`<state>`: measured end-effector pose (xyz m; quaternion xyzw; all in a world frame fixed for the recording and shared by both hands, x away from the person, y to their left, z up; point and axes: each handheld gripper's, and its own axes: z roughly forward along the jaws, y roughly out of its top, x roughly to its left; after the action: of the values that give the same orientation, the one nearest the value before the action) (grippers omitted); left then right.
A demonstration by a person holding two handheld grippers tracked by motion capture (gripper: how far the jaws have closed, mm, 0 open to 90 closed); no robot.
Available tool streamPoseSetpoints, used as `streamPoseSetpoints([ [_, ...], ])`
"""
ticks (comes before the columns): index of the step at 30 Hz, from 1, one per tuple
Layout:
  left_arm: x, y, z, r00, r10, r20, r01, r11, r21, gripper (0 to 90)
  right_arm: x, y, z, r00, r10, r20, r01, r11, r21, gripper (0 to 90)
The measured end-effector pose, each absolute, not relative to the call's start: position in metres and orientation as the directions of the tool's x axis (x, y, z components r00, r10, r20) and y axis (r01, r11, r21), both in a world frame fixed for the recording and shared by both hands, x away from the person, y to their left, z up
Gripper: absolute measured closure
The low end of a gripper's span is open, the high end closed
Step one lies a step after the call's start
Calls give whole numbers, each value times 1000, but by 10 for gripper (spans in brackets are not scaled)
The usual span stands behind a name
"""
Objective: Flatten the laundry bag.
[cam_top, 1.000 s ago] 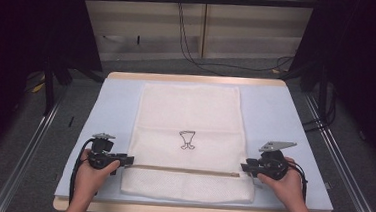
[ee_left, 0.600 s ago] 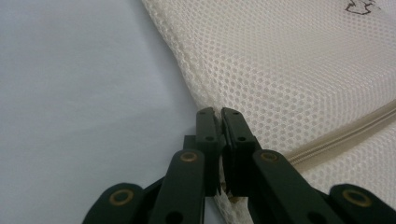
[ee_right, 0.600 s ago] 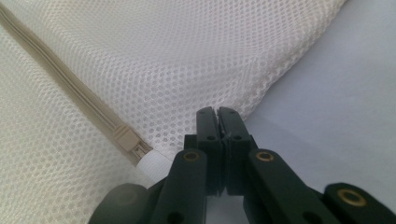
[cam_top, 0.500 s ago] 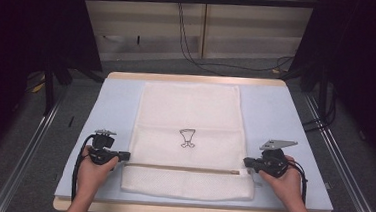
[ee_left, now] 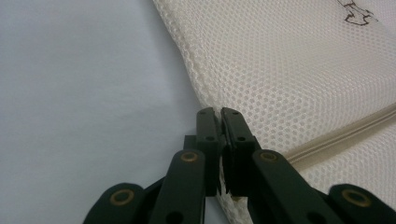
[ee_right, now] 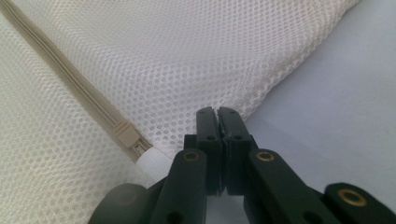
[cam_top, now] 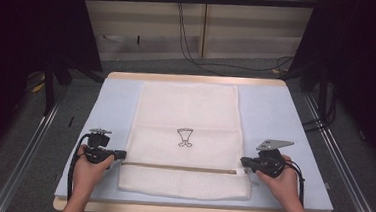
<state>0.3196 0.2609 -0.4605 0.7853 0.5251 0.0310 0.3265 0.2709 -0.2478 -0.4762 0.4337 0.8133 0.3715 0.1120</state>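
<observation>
We are pinching the mesh laundry bag [cam_top: 186, 136] with the left gripper [ee_left: 217, 113] and right gripper [ee_right: 217, 112] at its zipper [cam_top: 179, 168] ends; any folding seems yet undone.

A lab: dark curtains [cam_top: 24, 49], trailing cables [cam_top: 190, 41], padded table [cam_top: 295, 123].

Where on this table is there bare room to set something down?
Bare blue table lies in strips left and right of the mesh bag, widest toward the far corners. The near corners are crowded: left gripper and right gripper sit at the bag's edges by the zipper.
</observation>
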Motion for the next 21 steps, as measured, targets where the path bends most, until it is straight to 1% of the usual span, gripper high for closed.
streamPoseSetpoints([
  [10,324,272,-460,440,847,-297,805,-227,548,865,275,-235,-477,-618,777,116,604,375,703,880],
  [12,324,273,-460,446,842,-305,801,-222,556,841,276,-236,-477,-615,779,121,605,368,707,848],
  [14,322,274,-457,443,840,-314,794,-205,572,782,275,-239,-475,-619,777,115,589,363,722,784],
  [16,320,274,-454,444,834,-327,785,-186,591,685,273,-242,-471,-611,781,126,588,341,734,685],
  [17,320,274,-453,454,828,-329,779,-190,597,645,273,-244,-470,-615,778,125,579,338,742,654],
  [18,319,272,-452,452,827,-334,773,-176,609,607,273,-246,-469,-616,777,132,578,331,746,640],
  [19,318,270,-450,456,826,-330,766,-176,618,536,273,-247,-468,-616,776,134,575,327,750,618],
  [21,317,265,-447,470,819,-329,764,-190,617,441,272,-248,-467,-625,772,118,559,337,758,573],
])
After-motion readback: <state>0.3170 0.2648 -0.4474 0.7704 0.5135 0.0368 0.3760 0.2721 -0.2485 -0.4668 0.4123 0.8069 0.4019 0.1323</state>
